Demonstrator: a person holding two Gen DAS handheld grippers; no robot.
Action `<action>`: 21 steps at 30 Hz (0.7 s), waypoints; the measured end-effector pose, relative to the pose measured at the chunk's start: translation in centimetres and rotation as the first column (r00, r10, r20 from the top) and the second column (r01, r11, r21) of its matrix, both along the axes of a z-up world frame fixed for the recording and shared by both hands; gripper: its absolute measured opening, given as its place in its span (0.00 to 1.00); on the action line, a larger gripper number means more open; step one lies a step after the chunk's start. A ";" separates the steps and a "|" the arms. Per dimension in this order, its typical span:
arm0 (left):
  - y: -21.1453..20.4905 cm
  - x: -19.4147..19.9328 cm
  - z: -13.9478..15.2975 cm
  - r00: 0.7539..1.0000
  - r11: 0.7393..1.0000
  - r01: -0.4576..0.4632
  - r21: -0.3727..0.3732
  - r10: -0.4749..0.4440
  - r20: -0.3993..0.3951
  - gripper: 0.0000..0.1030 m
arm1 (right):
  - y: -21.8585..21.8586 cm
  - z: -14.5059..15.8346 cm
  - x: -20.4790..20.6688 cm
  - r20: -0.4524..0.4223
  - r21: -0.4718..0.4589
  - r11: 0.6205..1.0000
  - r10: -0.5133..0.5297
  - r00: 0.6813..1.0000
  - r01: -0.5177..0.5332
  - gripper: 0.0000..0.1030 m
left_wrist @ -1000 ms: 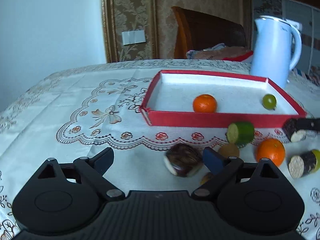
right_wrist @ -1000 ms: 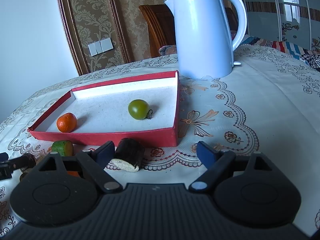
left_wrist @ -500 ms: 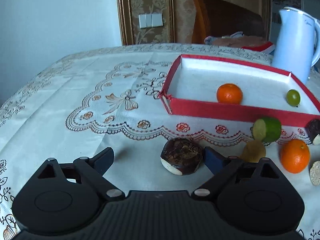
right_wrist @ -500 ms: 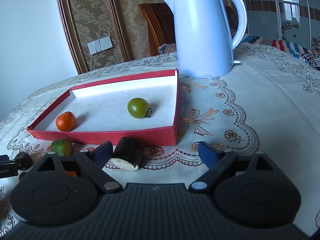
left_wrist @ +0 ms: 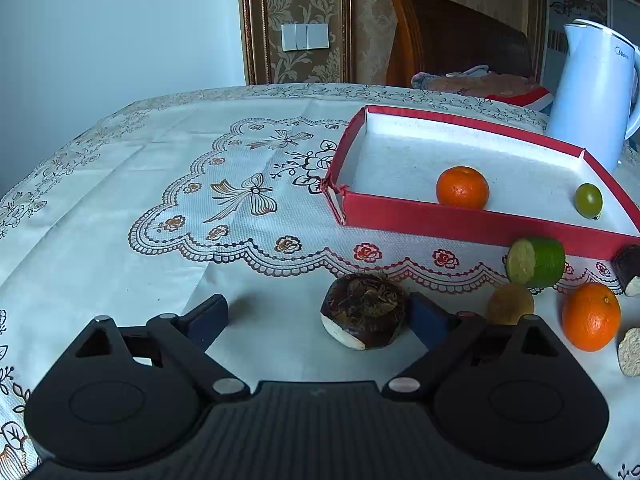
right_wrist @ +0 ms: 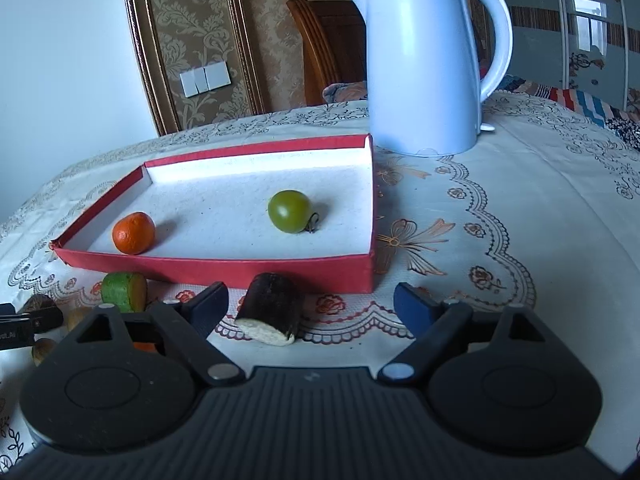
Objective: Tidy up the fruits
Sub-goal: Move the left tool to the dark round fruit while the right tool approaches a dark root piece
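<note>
From my left hand-held gripper (left_wrist: 316, 314) I count two things inside the red tray (left_wrist: 452, 220): one small orange (left_wrist: 462, 187) by the near wall and one green tomato (left_wrist: 588, 200) toward its right end. Outside the tray on the surface (left_wrist: 120, 248) lie one dark, rough-skinned water chestnut (left_wrist: 365, 310), one green cucumber chunk (left_wrist: 536, 261), one brownish kiwi-like fruit (left_wrist: 510, 303), one larger orange (left_wrist: 591, 317), and one pale cut end (left_wrist: 630, 352) at the frame's edge. The left jaws stand wide apart; the chestnut sits between them, close against the right finger, and the left finger is clear of it.

My right hand-held gripper (right_wrist: 310, 306) is closing from a wide spread. One dark cane-like piece with a white cut face (right_wrist: 272, 314) lies between its fingers nearer the left one, and neither pad presses on it. It rests just outside the tray's near wall.

One white kettle (right_wrist: 424, 72) stands behind the tray; its printed logo reads "Midea". A white strip on the other gripper at the left edge carries lettering too small to read.
</note>
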State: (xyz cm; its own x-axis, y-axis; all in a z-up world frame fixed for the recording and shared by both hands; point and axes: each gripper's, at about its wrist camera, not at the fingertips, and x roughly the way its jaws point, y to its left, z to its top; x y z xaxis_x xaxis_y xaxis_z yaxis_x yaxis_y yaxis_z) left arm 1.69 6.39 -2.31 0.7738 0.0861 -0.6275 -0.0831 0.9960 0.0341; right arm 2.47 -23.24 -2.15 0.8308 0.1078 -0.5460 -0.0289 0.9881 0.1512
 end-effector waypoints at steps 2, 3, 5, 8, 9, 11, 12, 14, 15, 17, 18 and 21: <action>0.0 0.0 0.0 1.000 1.000 0.000 -0.001 0.000 0.000 0.93 | 0.1 -0.1 0.3 -0.015 -0.005 1.000 0.001 1.000 -0.001 0.84; 0.0 0.0 0.0 1.000 1.000 0.000 -0.003 0.000 -0.001 0.93 | 0.2 -0.2 0.4 -0.022 -0.009 1.000 0.001 1.000 -0.001 0.83; 0.0 0.0 0.0 1.000 1.000 0.000 -0.003 0.000 -0.001 0.93 | 0.4 -0.3 0.6 -0.034 -0.022 1.000 -0.005 0.999 0.005 0.82; 0.0 0.0 0.0 1.000 1.000 0.000 -0.003 0.000 -0.001 0.94 | 0.4 -0.4 0.6 -0.035 -0.025 1.000 -0.006 0.999 0.005 0.82; 0.0 0.0 0.0 1.000 1.000 0.000 -0.004 0.000 -0.001 0.94 | 0.4 -0.4 0.6 -0.035 -0.024 1.000 -0.006 0.999 0.005 0.81; 0.0 0.0 0.0 1.000 1.000 0.000 -0.005 0.000 -0.001 0.94 | 0.3 -0.4 0.5 -0.032 -0.024 1.000 -0.009 0.999 0.008 0.80; 0.0 0.0 -0.1 1.000 1.000 0.000 -0.006 0.000 -0.001 0.94 | 0.3 -0.4 0.5 -0.030 -0.022 1.000 -0.011 0.999 0.010 0.79; 0.0 -0.1 -0.1 1.000 1.000 0.000 -0.006 0.000 0.000 0.94 | 0.1 -0.5 0.4 -0.030 -0.017 1.000 -0.013 0.999 0.013 0.79; 0.0 -0.1 -0.1 1.000 1.000 0.000 -0.006 0.000 0.000 0.94 | 0.0 -0.5 0.3 -0.029 -0.015 1.000 -0.017 0.999 0.017 0.79; 0.0 -0.1 -0.1 1.000 1.000 0.001 -0.007 -0.001 0.000 0.94 | 0.0 -0.5 0.3 -0.031 -0.019 1.000 -0.018 0.999 0.018 0.79; 0.0 -0.1 -0.1 1.000 1.000 0.001 -0.007 -0.001 0.000 0.94 | 0.1 -0.5 0.2 -0.030 -0.028 0.999 -0.022 0.999 0.021 0.79; 0.0 -0.1 -0.1 1.000 1.000 0.002 -0.007 -0.002 -0.001 0.94 | 0.2 -0.4 -0.2 -0.024 -0.042 0.999 -0.023 0.999 0.022 0.79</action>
State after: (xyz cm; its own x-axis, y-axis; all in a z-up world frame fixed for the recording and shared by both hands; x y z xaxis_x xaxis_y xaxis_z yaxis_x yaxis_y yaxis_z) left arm 1.62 6.38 -2.43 0.7733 0.0802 -0.6290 -0.0813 0.9963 0.0271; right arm 2.26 -23.01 -2.59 0.8190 0.0661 -0.5699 -0.0037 0.9939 0.1099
